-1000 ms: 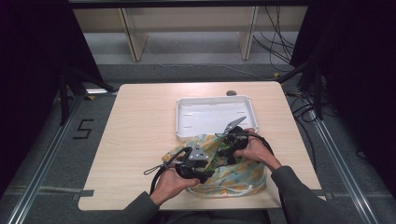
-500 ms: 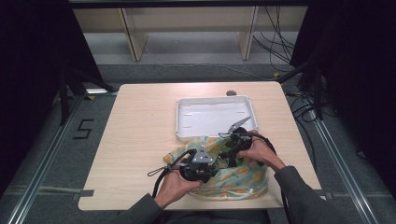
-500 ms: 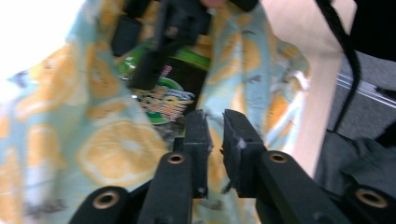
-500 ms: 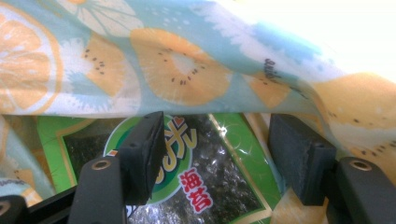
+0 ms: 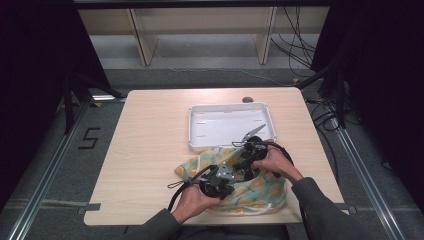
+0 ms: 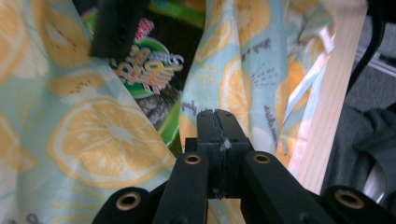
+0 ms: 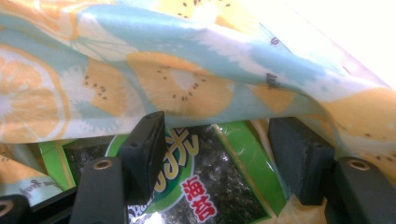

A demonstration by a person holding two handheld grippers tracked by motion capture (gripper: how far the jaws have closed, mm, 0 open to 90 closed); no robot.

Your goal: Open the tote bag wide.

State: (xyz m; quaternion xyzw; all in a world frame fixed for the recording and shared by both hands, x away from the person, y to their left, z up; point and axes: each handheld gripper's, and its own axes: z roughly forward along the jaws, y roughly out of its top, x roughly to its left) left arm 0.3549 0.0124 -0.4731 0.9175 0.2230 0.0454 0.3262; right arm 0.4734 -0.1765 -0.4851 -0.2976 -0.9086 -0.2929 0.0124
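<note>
A green snack packet (image 7: 205, 186) is seen inside a fruit-print cloth bag (image 5: 255, 187), which lies at the table's (image 5: 145, 150) near edge, at about 5 o'clock from the white tray (image 5: 200, 142). Red Chinese characters, 海苔, are printed on the packet's dark window in the right gripper view; colourful lettering on it in the left gripper view cannot be read, nor can the small dark script on the cloth. The bag's long axis runs roughly from 10 to 4 o'clock across the table (its mouth is turned toward the tray). The left gripper (image 6: 217, 122) has just been closing and is pinched on the bag's edge. The right gripper (image 7: 217, 154) is held apart, straddling the packet inside the mouth, pads not pressing.
</note>
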